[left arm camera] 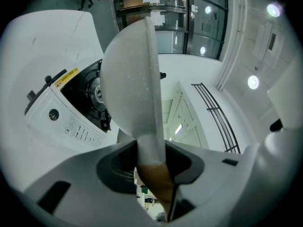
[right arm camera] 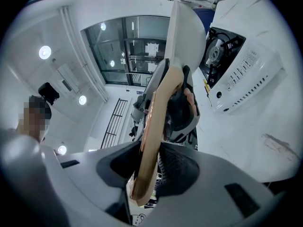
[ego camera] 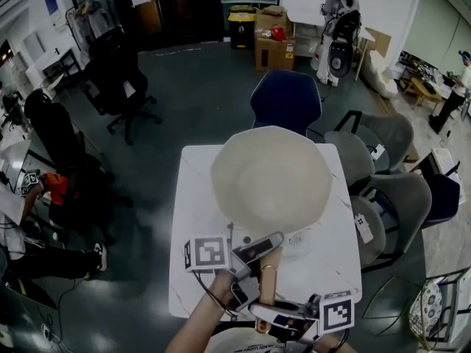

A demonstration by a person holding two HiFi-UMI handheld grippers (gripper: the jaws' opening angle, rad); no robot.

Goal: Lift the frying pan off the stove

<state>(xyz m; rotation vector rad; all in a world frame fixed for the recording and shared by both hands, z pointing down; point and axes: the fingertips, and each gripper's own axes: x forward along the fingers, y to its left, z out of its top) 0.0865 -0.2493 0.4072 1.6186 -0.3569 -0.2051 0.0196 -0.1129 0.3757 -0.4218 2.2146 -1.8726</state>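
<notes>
One frying pan (ego camera: 271, 180), one stove (left arm camera: 52, 115), one table (ego camera: 193, 282).

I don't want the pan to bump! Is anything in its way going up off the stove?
No, nothing visible. The left gripper and right gripper both clamp the frying pan by its handle, and only open air shows around it above the stove.

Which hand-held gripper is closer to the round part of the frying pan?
Left. The left hand-held gripper clamps the handle right by the frying pan's bowl; the right hand-held gripper clamps the handle's wooden end, behind it.
</notes>
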